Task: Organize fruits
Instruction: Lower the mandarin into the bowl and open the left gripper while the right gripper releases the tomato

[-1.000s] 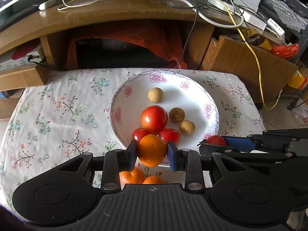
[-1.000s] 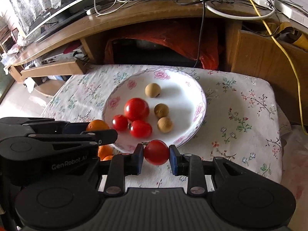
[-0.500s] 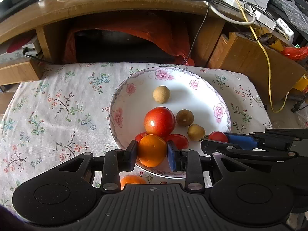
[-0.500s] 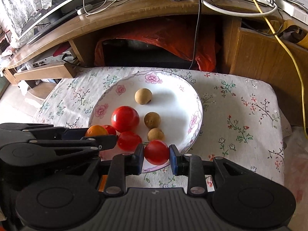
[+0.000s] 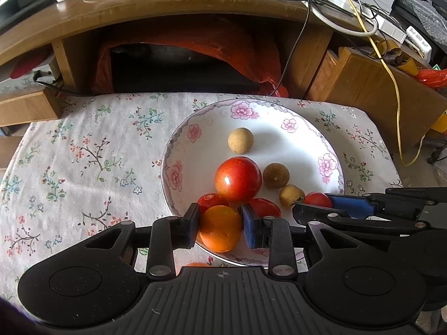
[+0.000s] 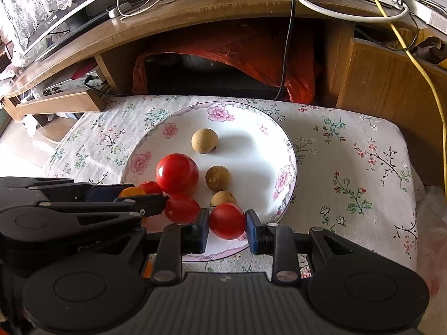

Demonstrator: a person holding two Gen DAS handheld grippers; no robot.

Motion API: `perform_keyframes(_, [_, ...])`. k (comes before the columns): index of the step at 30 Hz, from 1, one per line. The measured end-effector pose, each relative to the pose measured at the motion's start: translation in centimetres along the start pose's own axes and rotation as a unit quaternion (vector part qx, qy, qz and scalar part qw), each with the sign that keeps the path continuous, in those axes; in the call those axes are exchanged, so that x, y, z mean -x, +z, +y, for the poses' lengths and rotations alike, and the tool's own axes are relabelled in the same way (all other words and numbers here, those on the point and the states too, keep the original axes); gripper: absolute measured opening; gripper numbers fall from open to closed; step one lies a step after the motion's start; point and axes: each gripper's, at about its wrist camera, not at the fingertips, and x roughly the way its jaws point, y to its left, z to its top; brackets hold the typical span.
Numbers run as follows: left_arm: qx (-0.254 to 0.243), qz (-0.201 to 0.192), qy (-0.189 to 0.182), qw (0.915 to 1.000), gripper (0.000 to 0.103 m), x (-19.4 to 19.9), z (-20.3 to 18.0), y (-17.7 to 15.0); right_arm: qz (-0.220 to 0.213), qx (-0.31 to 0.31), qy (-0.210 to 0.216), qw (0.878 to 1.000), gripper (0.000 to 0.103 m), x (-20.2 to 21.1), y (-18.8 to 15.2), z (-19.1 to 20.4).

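A white flowered plate (image 5: 192,134) (image 6: 268,128) sits on a floral tablecloth. On it lie a large red tomato (image 5: 238,179) (image 6: 177,173), two small tomatoes (image 5: 211,199) (image 6: 181,207) and three brown longans (image 5: 240,140) (image 6: 204,140). My left gripper (image 5: 220,224) is shut on an orange (image 5: 220,229) over the plate's near rim. My right gripper (image 6: 227,223) is shut on a small red tomato (image 6: 227,221) above the plate's near right side. Each gripper shows at the edge of the other's view.
Another orange (image 5: 195,264) lies on the cloth just under my left gripper, mostly hidden. Behind the table stands a wooden desk (image 5: 167,8) with cables, a yellow cord (image 5: 391,64) and an orange-red bag (image 6: 251,50) underneath. The cloth (image 5: 83,153) spreads left of the plate.
Both grippers moved forward over the plate's near rim with their fruits still held. The oranges on the cloth slid mostly out of the left wrist view.
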Motion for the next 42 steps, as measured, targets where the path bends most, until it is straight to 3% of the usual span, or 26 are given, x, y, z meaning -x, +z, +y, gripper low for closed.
perform_keyframes(42, [-0.013,-0.004,0.018,0.9997,0.040,-0.06,0.08,0.21,-0.006,0.005,-0.005,1.000,0.031,-0.52,0.13,0.11])
